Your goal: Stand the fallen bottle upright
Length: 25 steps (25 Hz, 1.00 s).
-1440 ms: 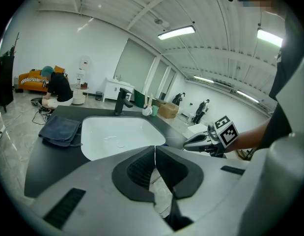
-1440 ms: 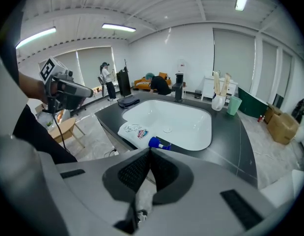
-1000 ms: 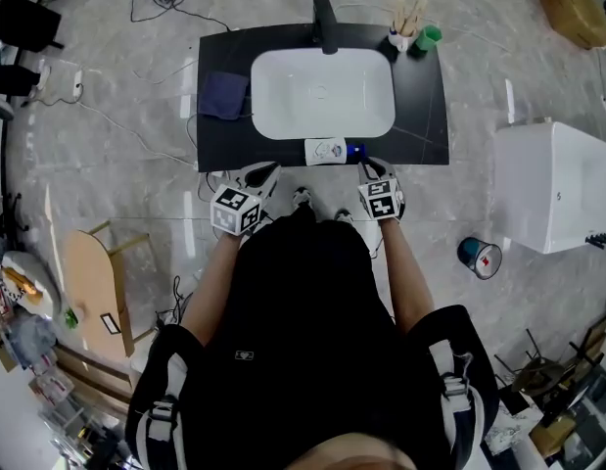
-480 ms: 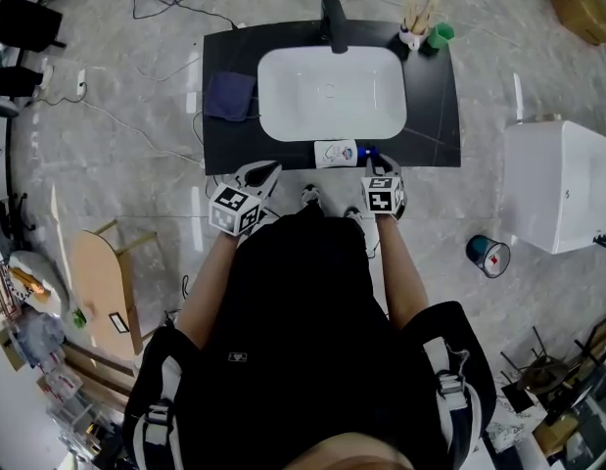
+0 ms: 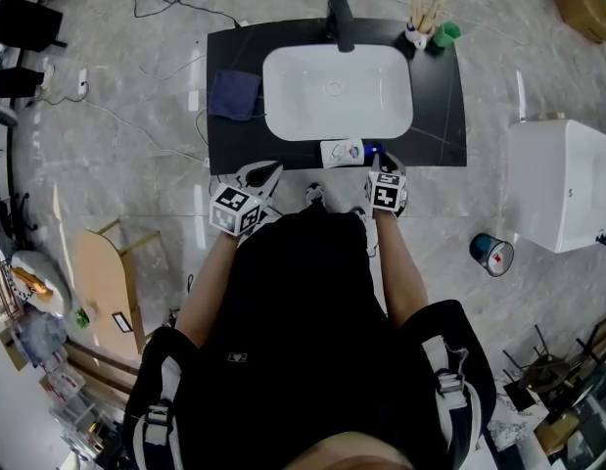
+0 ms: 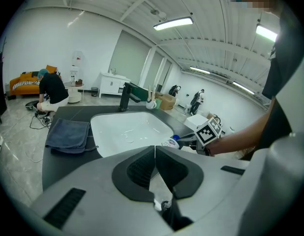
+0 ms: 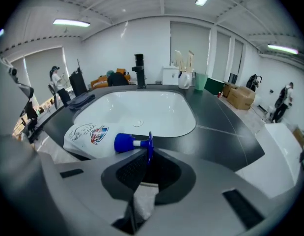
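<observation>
Right tool (image 7: 148, 150) is closing its jaws on the thin blue flange at the tip of the cap (image 7: 125, 142), and the pads seem already to touch it. The bottle (image 5: 340, 152) lies on its side on the black table (image 5: 435, 116), at the front edge just before the white sink (image 5: 337, 91), with its cap toward the right. I judge the cap is taken because it points at this hand and gives a lever to swing the body up. Left tool (image 6: 154, 150) is pressed together and empty. It waits by the front edge, left of the bottle, perhaps to steady it.
</observation>
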Each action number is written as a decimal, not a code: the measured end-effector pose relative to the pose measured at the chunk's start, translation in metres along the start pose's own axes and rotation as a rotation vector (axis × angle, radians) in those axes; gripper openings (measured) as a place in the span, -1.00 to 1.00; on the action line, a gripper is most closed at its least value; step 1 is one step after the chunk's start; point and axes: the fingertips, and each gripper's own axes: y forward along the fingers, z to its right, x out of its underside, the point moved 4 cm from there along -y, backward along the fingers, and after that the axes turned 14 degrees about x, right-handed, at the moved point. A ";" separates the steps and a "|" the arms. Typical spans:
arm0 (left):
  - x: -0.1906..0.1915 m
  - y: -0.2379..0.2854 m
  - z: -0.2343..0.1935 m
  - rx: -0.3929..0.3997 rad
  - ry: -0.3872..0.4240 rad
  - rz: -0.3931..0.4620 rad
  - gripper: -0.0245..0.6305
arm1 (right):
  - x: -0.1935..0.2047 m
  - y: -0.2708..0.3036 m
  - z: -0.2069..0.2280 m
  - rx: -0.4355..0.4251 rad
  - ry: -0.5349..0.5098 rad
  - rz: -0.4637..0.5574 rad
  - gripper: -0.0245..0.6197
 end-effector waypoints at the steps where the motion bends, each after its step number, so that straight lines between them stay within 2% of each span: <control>1: 0.000 0.000 0.000 0.001 -0.001 0.000 -0.88 | -0.001 0.001 0.001 0.001 0.029 -0.004 -0.66; 4: -0.001 -0.001 -0.002 0.004 -0.005 0.007 -0.88 | -0.008 0.002 0.003 0.005 0.087 -0.002 -0.68; 7: -0.003 -0.002 -0.003 0.004 -0.009 0.015 -0.88 | -0.014 -0.001 0.005 0.008 0.101 0.011 -0.68; 16: -0.004 -0.001 -0.001 0.008 -0.016 0.031 -0.88 | -0.036 -0.019 0.013 0.064 0.070 0.091 -0.67; 22: -0.004 -0.001 0.002 0.010 -0.016 0.048 -0.88 | -0.056 -0.035 0.008 0.057 0.034 0.147 -0.64; 25: 0.000 -0.001 0.005 0.012 -0.024 0.057 -0.88 | -0.069 -0.047 0.000 0.058 -0.017 0.190 -0.63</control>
